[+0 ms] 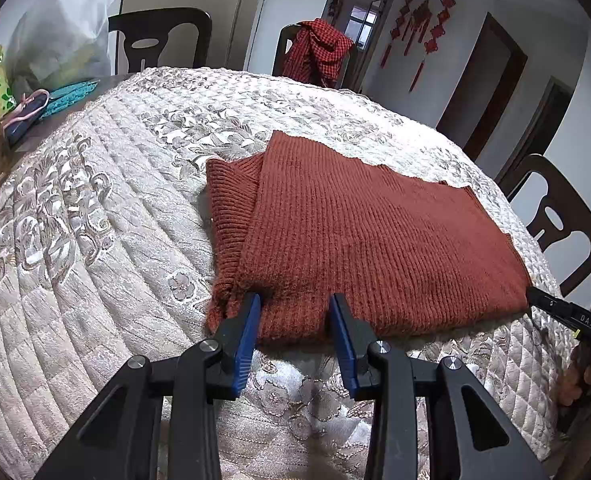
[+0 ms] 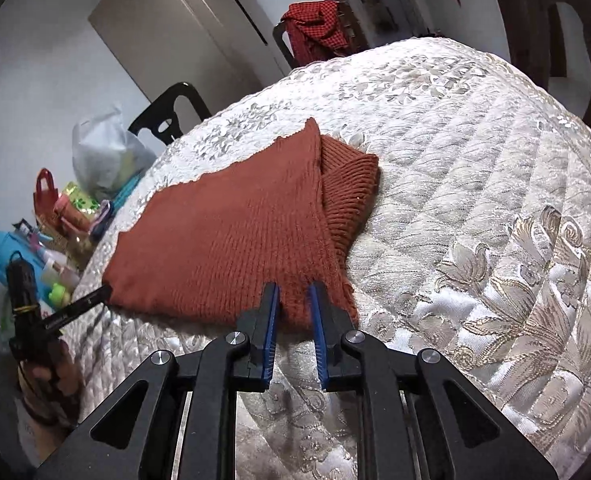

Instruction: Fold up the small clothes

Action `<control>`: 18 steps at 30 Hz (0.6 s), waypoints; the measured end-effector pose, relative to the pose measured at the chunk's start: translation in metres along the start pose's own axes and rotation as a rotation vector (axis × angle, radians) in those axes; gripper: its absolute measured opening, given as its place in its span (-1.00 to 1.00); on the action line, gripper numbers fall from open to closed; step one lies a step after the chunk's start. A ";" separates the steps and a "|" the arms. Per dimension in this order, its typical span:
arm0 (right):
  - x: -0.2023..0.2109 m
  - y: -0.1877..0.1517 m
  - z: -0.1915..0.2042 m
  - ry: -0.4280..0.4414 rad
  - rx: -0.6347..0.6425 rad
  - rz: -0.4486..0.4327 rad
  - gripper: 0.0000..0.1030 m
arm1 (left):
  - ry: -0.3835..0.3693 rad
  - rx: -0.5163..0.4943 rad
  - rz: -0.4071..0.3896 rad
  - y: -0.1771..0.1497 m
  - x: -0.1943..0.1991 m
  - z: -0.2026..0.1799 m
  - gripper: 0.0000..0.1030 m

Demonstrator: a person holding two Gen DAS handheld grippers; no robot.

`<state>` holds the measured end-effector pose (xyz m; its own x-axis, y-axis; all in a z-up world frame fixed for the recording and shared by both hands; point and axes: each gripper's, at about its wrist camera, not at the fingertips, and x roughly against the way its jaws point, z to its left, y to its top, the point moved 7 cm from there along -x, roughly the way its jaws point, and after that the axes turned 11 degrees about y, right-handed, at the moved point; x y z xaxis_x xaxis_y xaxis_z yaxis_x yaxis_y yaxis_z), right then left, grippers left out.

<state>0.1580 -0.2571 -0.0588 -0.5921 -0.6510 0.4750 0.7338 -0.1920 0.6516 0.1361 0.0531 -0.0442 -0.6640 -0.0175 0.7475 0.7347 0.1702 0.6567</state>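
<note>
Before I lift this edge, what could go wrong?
1. The left claw stands open astride the hem of the sweater, so it may lift nothing.
2. The right claw pinches only a small bunch of knit, which could slip or stretch.
3. The ribbed flap lying under the top layer could fall open.

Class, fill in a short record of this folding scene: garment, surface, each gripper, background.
garment: rust-red ribbed knit sweater, folded flat
surface: cream quilted floral table cover
left gripper: jaws apart, sweater's near edge between them
right gripper: jaws narrow, pinching sweater's edge
background: red checked cloth draped on dark wooden chair
</note>
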 end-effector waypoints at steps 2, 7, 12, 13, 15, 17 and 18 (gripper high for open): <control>0.000 0.000 0.001 -0.009 0.007 0.001 -0.71 | 0.009 -0.002 -0.004 -0.001 0.003 -0.001 -0.24; 0.006 -0.002 0.017 -0.022 0.034 -0.023 -0.70 | -0.026 -0.020 -0.027 -0.001 0.019 -0.019 -0.24; 0.004 -0.001 0.026 -0.040 0.075 -0.034 -0.69 | -0.096 -0.065 -0.040 0.002 0.019 -0.050 -0.24; 0.001 -0.002 0.022 -0.050 0.066 -0.024 -0.69 | -0.091 -0.066 -0.030 0.002 0.014 -0.052 -0.24; -0.004 -0.005 0.012 -0.079 0.046 0.000 -0.69 | -0.078 -0.068 0.018 -0.002 -0.001 -0.053 -0.25; -0.004 -0.005 0.008 -0.057 0.020 0.001 -0.69 | -0.073 -0.078 0.014 -0.002 -0.001 -0.055 -0.25; -0.001 -0.005 0.009 -0.058 0.025 -0.006 -0.69 | -0.069 -0.082 0.017 -0.003 0.002 -0.056 -0.25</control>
<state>0.1524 -0.2490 -0.0574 -0.6155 -0.6059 0.5039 0.7219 -0.1769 0.6691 0.1409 -0.0021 -0.0390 -0.6575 0.0531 0.7516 0.7528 0.0885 0.6523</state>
